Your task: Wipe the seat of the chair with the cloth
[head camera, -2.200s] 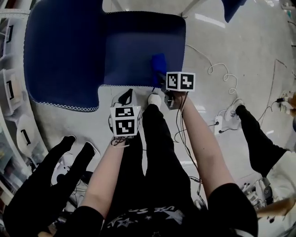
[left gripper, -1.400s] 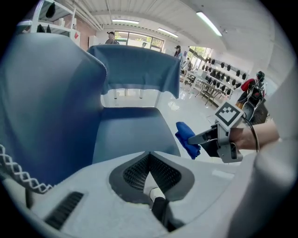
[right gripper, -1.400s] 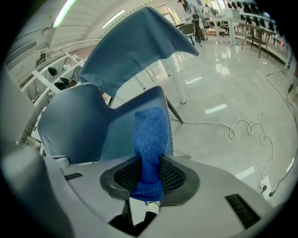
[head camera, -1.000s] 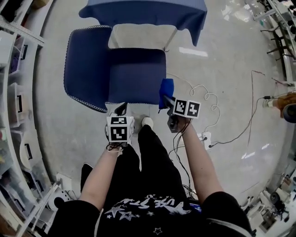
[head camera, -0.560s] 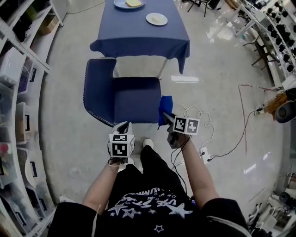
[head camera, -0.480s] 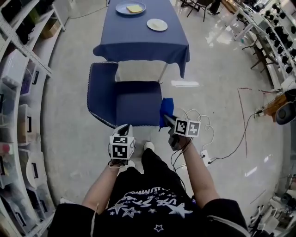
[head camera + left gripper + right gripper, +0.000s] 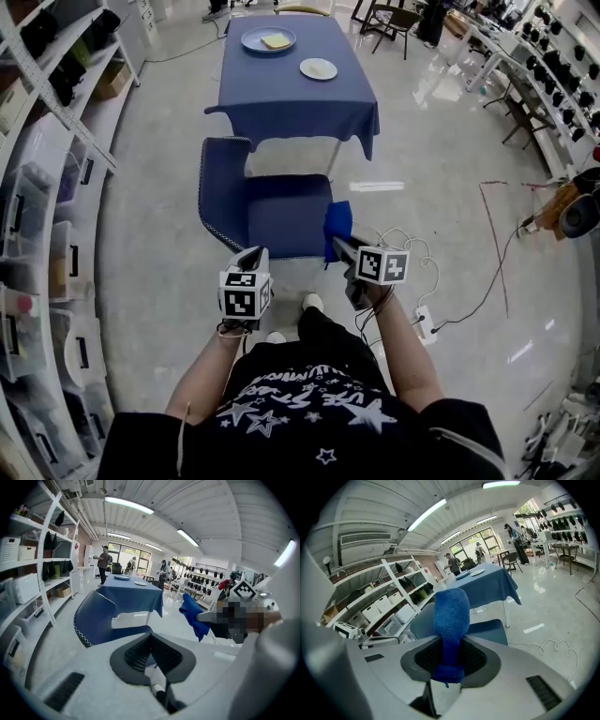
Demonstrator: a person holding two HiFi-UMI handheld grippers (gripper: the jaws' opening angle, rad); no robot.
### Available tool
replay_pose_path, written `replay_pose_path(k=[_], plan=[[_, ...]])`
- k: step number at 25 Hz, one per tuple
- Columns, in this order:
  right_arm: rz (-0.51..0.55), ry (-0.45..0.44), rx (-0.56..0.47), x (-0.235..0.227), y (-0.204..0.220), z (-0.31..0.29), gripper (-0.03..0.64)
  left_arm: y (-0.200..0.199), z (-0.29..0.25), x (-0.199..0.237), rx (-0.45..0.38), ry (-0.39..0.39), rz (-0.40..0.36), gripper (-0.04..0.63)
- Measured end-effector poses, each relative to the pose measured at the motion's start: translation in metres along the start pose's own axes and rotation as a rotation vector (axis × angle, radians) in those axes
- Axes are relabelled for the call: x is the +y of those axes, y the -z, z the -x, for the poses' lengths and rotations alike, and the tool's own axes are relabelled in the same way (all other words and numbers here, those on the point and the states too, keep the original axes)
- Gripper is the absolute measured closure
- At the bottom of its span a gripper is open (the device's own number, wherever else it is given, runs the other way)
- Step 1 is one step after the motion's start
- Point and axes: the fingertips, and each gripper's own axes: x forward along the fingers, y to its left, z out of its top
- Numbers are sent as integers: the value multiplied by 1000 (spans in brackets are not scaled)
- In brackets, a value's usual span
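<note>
Right gripper point(image 7: 449, 663): jaws closed on the blue cloth point(image 7: 451, 616), which stands up out of them as a thick folded roll.
Left gripper point(image 7: 150, 652): jaws pressed together with nothing between them.
Cloth, place: in the head view it hangs at the centre of the frame, just off the right front edge of the chair seat point(image 7: 286, 223), and I cannot tell whether it touches that edge.
Chair point(image 7: 225, 192): blue, with white stitching along the rim of its back; it stands at centre frame, its back to the left.
Head view only: both grippers side by side low of centre, the left one short of the seat's front edge; two plates point(image 7: 268, 39) on the table point(image 7: 295, 89) at top centre.
Gripper views only: ceiling strip lights point(image 7: 129, 505) and people point(image 7: 452, 563) standing far off by the windows; the left gripper view also catches the cloth from the side, at right of centre.
Floor point(image 7: 159, 234): pale, glossy concrete; a white cable point(image 7: 412, 251) loops at right of centre.
Room: a workshop, with shelving point(image 7: 42, 216) full of bins down the left edge.
</note>
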Motion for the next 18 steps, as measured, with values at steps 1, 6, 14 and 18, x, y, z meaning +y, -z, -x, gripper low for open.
replay_pose_path(k=[1,6,14,18], plan=[[3,2,4,1,5,3,508,1,4,0,-4,-1,0,575],[-9,6,21,9,25,13,509,11,21,4,-14,-6,15,575],[41,1,35,26,33,15,509,16,38,12,-35,-4,31,575],[51,-11,29,33,39,19,511,20,46,8,-45,-3,24,575]])
